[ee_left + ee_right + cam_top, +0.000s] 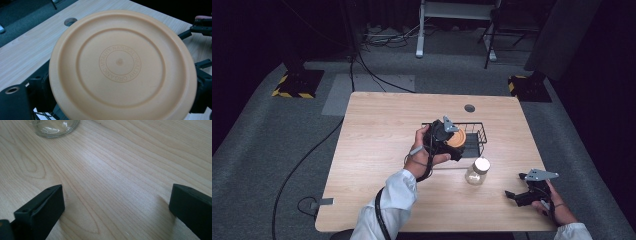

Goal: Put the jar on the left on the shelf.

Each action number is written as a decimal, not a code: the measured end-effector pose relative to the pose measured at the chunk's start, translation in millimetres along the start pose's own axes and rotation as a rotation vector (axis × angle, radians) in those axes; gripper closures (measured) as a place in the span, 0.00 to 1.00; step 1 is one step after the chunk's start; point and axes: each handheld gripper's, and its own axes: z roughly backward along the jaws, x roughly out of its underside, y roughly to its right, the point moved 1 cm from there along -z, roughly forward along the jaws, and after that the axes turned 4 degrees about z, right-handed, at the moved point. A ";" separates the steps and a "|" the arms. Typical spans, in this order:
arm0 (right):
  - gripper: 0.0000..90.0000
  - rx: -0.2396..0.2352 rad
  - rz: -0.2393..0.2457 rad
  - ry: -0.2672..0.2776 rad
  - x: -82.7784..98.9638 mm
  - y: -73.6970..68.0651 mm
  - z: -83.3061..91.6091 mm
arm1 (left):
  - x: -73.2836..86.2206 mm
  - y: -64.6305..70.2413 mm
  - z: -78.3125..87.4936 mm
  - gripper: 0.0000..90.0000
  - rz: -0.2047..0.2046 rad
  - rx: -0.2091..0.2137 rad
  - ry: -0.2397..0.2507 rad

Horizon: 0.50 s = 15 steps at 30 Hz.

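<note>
Orange plate point(120, 65) clamped between left jaws.

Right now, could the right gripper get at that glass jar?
Probably yes. The right gripper rests open on the table, its fingers aimed toward the glass jar, with bare wood between them.

This looks like a recording studio or lab set up for filming handling work rather than a home or kitchen. A single light wooden table point(377, 150) with a round cable hole point(469, 108) stands alone on grey carpet point(257, 145), ringed by dark curtained surroundings. Black stand bases edged with yellow-and-black hazard tape point(297, 84) sit at the far corners, loose black cables point(302, 165) trail across the floor, a flat grey floor plate point(367, 86) lies behind the table, and white metal frame legs point(421, 35) rise at the back.
</note>
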 end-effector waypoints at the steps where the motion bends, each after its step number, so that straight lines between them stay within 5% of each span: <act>1: 0.00 0.000 0.000 0.000 0.0 0.0 0.0 | -1.8 -1.1 -0.7 0.10 0.003 0.002 0.000; 15: 0.00 -0.002 0.002 0.000 -0.1 0.2 0.0 | -18.3 -17.2 -6.7 0.10 0.032 -0.027 0.007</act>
